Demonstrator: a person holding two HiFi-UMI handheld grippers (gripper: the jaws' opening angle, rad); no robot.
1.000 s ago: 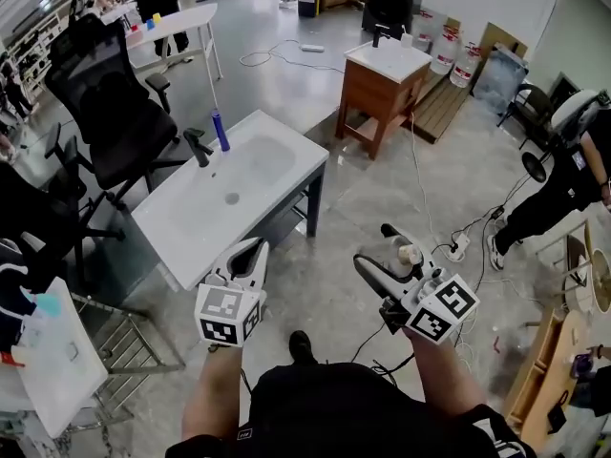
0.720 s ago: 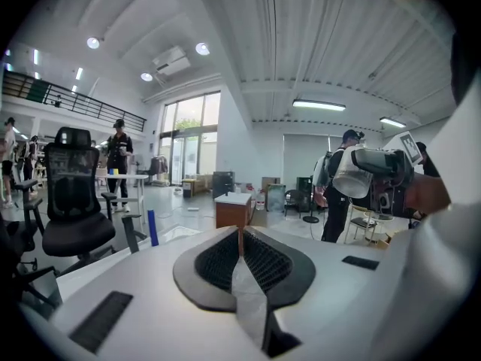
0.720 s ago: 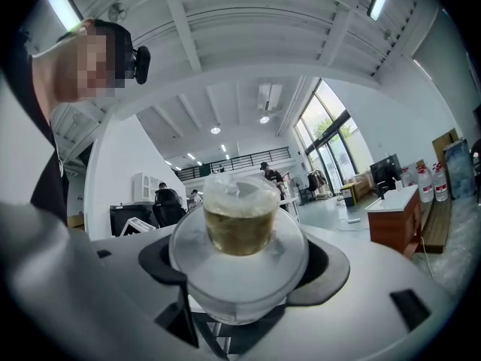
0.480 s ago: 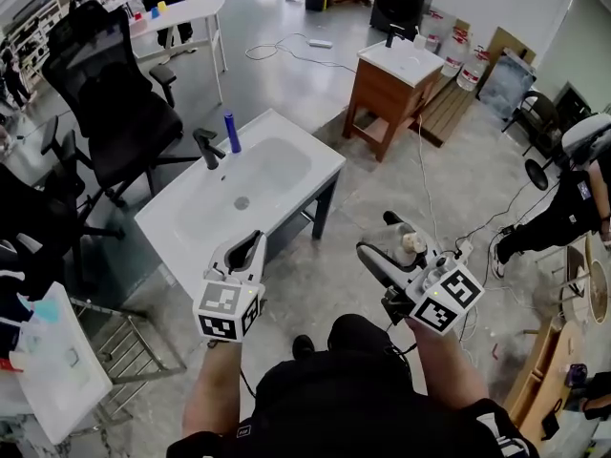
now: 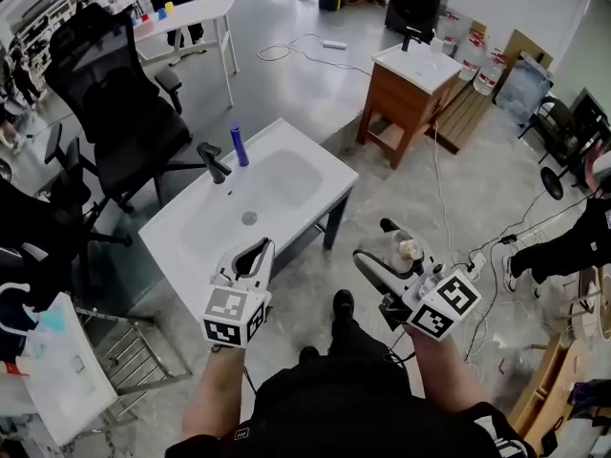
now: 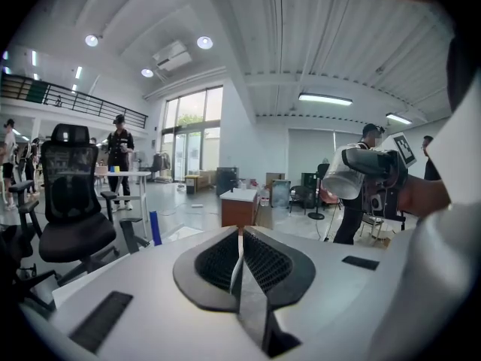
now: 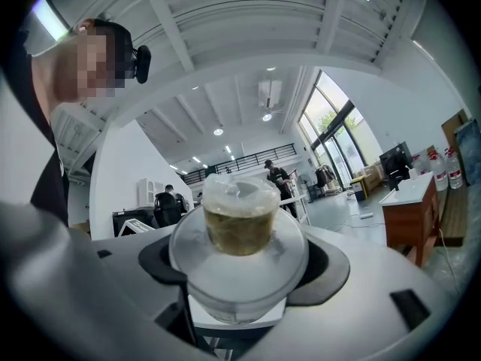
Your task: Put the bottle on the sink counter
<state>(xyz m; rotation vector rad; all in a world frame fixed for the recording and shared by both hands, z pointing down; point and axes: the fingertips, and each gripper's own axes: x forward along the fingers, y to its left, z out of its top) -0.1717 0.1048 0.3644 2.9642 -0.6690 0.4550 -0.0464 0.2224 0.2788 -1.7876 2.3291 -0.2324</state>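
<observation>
Grey concrete floor point(image 5: 286, 74) fills an open workshop, with cables trailing across it. On it stands a white sink counter point(image 5: 186, 241) with a shallow basin, a black tap point(image 5: 216, 161) at its far edge, and a slim blue tube point(image 5: 239, 146) upright just beside the tap. A black office chair point(image 5: 115, 113) sits behind the counter. Further back is a wooden cabinet point(image 5: 409, 98) with a white top, and a white table point(image 5: 186, 12) stands near the far wall.

The person holds 2 grippers low in front of the body, well apart from the counter. The left gripper point(image 5: 256, 251) points toward the counter's near edge. Its jaws are pressed together, with nothing between them.

The right gripper point(image 5: 372, 241) carries the bottle point(image 5: 406, 249), a clear plastic one with a brownish fill and a pale cap. Its jaws are spread narrowly and clamp the bottle's round body from both sides. The bottle is in the air over the floor, to the right of the counter and not touching it. In the right gripper view its cap end points away from the camera.

A second person in dark clothes point(image 5: 573, 246) shows at the right edge.
</observation>
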